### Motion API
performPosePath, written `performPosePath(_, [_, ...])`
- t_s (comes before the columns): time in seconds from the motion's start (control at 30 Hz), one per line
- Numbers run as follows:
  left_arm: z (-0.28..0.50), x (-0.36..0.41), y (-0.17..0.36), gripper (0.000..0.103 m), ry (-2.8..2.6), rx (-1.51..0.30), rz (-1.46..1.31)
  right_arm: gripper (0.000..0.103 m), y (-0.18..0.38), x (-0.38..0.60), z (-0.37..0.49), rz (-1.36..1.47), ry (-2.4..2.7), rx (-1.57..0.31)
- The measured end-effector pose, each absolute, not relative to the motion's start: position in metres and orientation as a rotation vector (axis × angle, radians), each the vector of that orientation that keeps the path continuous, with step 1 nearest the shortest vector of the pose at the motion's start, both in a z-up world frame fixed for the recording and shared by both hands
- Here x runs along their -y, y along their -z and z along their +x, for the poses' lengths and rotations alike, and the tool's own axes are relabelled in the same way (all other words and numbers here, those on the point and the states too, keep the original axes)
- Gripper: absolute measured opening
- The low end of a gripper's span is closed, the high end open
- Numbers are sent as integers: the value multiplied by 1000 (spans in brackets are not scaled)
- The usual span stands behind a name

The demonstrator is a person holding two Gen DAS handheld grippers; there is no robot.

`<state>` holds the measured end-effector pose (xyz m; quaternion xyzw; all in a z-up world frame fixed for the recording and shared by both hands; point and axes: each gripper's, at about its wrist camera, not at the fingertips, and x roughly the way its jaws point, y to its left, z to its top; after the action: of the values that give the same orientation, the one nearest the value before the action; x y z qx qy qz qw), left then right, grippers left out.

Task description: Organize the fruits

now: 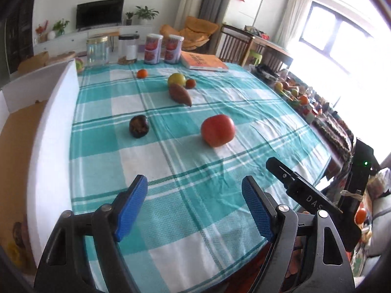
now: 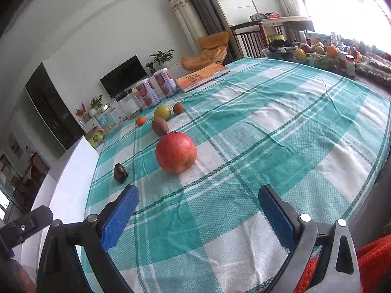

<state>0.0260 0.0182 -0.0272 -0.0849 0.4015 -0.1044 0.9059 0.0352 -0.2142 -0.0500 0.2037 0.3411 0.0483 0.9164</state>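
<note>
The left gripper (image 1: 194, 207) sits at the bottom of the left wrist view with its two blue pads wide apart. Nothing is between them, only the checked cloth (image 1: 195, 232). The right gripper (image 2: 198, 216) looks the same at the bottom of the right wrist view: wide open and holding nothing.

The fruits lie on the cloth ahead of both grippers, toward the top of each view. The big red apple (image 2: 176, 155) is the closest one. In the right wrist view it sits just above the gap between the pads, a little to the left. In the left wrist view the same apple (image 1: 218, 130) lies up and to the right. So the right gripper seems the better one to reach it.

The small dark fruit (image 1: 138, 126) lies up and to the left, near the white box (image 1: 52, 134). The left gripper looks nearer to that one.

The brown sweet potato (image 1: 180, 94) lies farther back, its long side slanting down to the right.
</note>
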Motion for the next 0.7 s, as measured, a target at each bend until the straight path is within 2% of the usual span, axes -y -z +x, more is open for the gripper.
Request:
performPosePath(0.33, [58,-15,110,82,130,-944,-126,99,57,219,36,454,-79,-712])
performPosePath(0.5, [61,-11,116,82,103,-882,-51,99,58,219,38,455,-70,-719])
performPosePath(0.7, [64,3,120,89,77,-892,45,99,59,219,38,452,-62,-724])
